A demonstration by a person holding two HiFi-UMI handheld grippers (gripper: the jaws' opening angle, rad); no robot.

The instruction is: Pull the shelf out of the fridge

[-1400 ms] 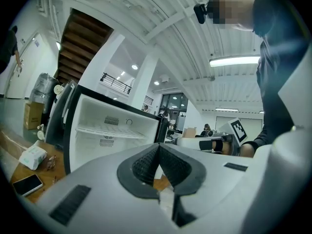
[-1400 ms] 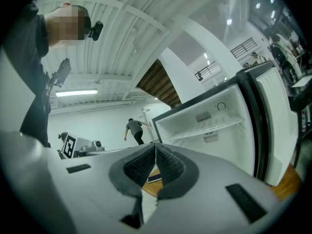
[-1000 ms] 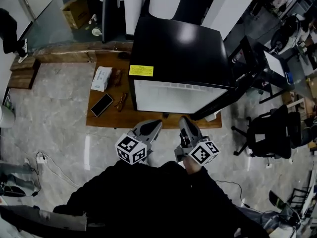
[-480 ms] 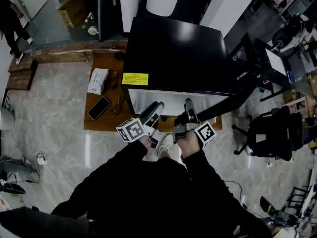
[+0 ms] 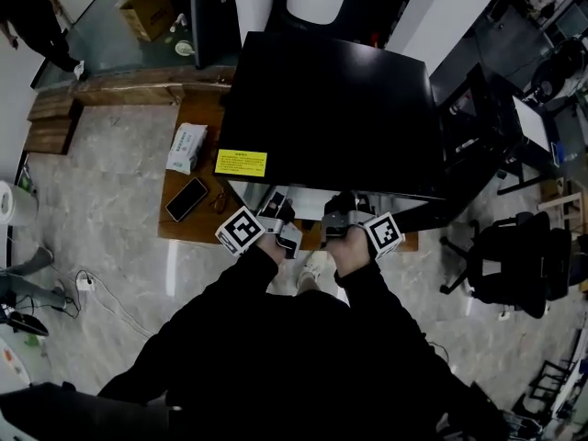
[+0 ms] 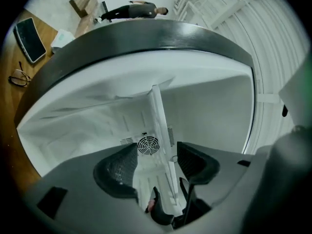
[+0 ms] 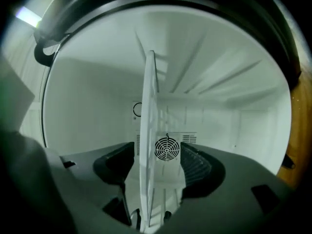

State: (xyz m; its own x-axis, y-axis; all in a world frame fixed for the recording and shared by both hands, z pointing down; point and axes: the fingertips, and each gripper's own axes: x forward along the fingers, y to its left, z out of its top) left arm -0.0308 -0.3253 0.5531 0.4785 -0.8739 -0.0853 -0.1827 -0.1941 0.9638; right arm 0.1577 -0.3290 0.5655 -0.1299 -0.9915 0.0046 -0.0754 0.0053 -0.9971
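Head view: black fridge (image 5: 331, 108) on bench (image 5: 188, 226); yellow label (image 5: 241, 163), print too small to read.

Left gripper view: left tool (image 6: 156, 162) has just been opening, now wide; white shelf (image 6: 158, 126) sits inside the fridge, edge-on between the jaws, seemingly untouched.

Right gripper view: right tool (image 7: 157, 167) likewise, not gripping.

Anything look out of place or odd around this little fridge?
Nothing looks spilled or broken. The fridge stands open on a low wooden board and looks bare inside but for one white shelf. A phone, glasses and a tissue pack lie on the board beside it.
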